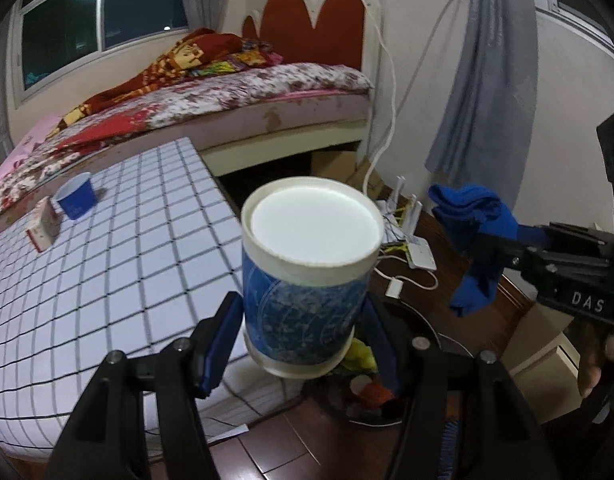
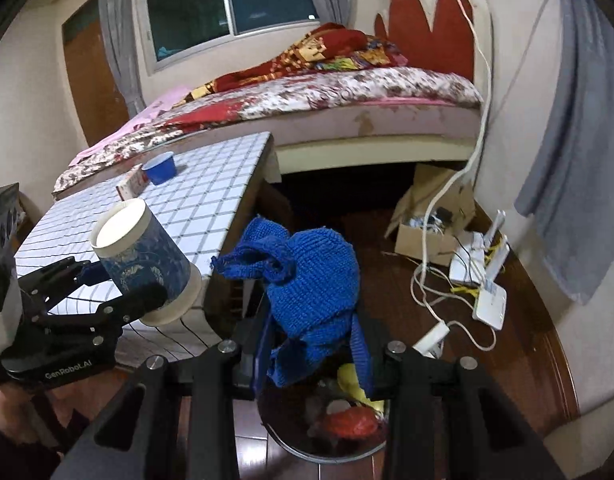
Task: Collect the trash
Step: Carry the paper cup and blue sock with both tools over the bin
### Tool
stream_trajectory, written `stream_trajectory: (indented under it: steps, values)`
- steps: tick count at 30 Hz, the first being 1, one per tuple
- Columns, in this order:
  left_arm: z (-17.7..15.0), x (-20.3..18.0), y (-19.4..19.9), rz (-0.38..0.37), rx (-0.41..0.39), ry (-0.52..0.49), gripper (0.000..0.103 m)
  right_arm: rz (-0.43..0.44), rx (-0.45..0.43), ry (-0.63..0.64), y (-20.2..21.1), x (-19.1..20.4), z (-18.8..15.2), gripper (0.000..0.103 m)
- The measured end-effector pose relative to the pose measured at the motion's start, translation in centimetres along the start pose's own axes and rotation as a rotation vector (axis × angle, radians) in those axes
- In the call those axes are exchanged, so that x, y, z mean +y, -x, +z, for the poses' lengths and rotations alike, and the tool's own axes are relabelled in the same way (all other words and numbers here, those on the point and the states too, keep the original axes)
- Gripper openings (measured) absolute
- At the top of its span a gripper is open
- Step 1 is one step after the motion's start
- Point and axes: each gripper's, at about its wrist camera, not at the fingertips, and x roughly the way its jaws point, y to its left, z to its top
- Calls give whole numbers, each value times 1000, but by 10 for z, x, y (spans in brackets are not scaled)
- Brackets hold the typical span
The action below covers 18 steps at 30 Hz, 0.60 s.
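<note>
The left tool (image 1: 303, 344) grips a blue-patterned paper cup (image 1: 307, 276), tilted with its white base turned toward the camera. The right tool (image 2: 311, 344) is closed on a crumpled blue knitted cloth (image 2: 307, 276). Both items hang above a round trash bin (image 2: 327, 436) on the wooden floor, which already holds red and yellow scraps. The bin sits just beside the counter (image 1: 107, 248) with its white grid-pattern cover. On that counter, well apart from the tools, a small blue cup (image 1: 75, 198) stands touching a small carton (image 1: 47, 224).

The step in hand appears to be dropping the held trash. To do it well, each item should be centred over the bin's mouth before the fingers part; the loose cloth may snag on a finger.
</note>
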Motion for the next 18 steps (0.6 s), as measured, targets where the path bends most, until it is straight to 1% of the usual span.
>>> stream_trajectory:
  steps: [7,10,18]
  values:
    - [-7,-33,-13,-48,33,-35,62,-28,33,-32,-2,-27,-17,37]
    - [-11,-41,-19,-65,49,-36,62,-55,47,-27,-6,-34,-23,37]
    - [-28,-55,-40,-97,104,-24,62,-85,108,-34,-24,-50,-45,37]
